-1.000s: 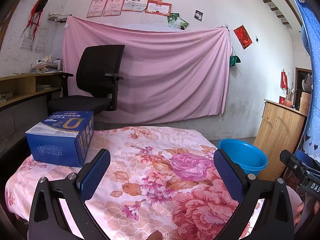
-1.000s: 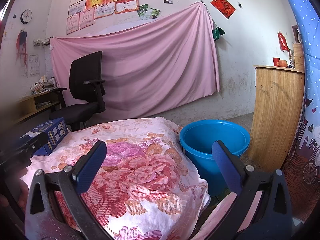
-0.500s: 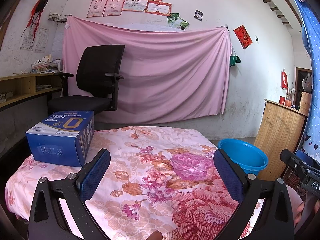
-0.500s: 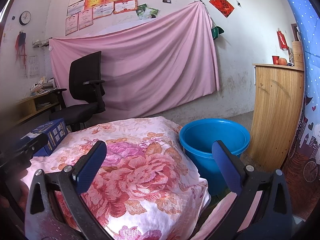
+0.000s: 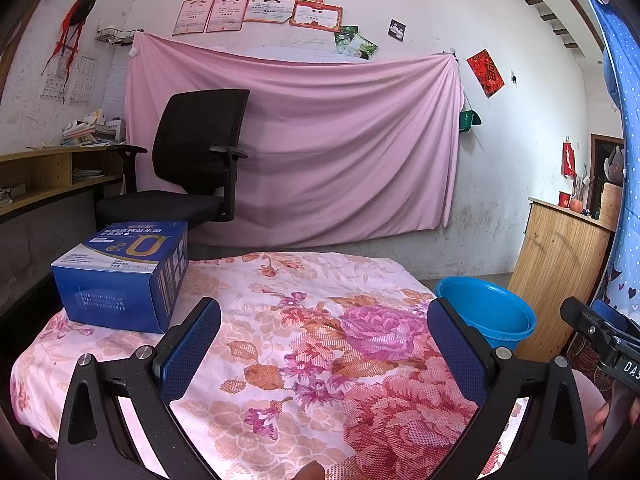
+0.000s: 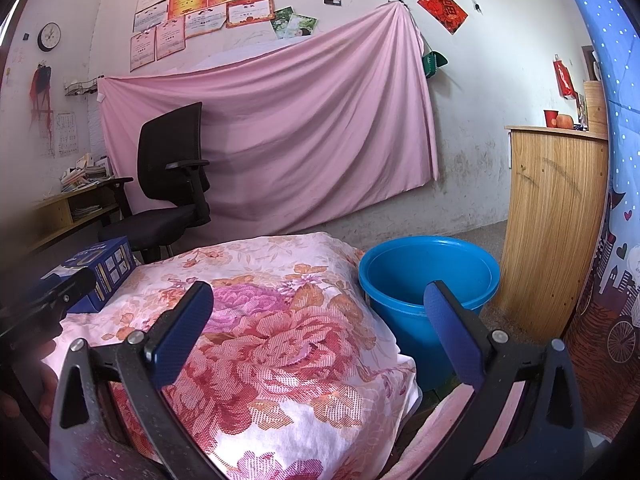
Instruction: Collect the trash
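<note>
Item 1, nearest: your left gripper (image 5: 324,344). Fingers spread wide and holding nothing, poised over the near part of the table. Position matches the views from a second ago; nothing has shifted.

Item 2: your right gripper (image 6: 318,326). Also spread wide, nothing between its blue pads (image 6: 182,332). It hangs over the table's right corner, likewise unmoved.

Item 3: floral tablecloth (image 5: 320,320). Covers the whole table. No loose scraps show on it in either view.

Item 4: blue carton (image 5: 124,276). The only candidate for trash. It sits upright on the far-left part of the cloth, beyond and to the left of your left gripper, well apart from both tools, untouched.

Item 5: blue plastic tub (image 6: 428,280). Stands on the floor just beside the table's right edge, in front of the right gripper; the part of its inside that shows looks bare. Likely the collection bin.

Item 6, farthest: black office chair (image 5: 192,160) before the pink sheet (image 5: 340,152).

Status: no change, so collection has not begun; the carton awaits a first reach, probably yours on the left.
</note>
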Demonstrator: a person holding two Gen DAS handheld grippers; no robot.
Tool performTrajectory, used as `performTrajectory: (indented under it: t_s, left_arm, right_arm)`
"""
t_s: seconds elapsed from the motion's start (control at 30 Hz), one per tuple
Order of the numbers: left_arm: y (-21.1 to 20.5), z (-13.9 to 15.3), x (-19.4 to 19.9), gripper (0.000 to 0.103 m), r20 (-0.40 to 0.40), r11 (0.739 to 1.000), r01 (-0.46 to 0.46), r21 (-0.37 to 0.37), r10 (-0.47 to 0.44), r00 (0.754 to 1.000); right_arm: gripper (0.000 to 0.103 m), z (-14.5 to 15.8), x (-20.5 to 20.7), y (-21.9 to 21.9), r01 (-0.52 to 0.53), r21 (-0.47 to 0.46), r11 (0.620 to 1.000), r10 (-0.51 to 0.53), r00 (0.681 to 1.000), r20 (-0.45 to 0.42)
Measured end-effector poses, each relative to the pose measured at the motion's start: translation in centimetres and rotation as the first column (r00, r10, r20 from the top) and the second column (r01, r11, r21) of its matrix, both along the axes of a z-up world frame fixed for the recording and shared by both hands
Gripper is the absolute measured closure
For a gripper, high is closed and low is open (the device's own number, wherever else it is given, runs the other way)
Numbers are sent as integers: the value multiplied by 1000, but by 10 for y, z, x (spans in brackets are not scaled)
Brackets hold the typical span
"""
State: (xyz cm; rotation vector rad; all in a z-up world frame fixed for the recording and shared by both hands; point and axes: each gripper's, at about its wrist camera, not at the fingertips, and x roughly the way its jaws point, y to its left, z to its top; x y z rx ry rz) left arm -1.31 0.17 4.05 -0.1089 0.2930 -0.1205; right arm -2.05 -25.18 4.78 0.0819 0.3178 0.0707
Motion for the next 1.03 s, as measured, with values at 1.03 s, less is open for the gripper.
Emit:
performTrajectory:
  t_s: [1.03]
  left_arm:
    - [7,-4,-1,2,12,999,-48,17,47,999]
  right_arm:
    - [0,-3,-2,2,1,3,1000,-1,1000,-7]
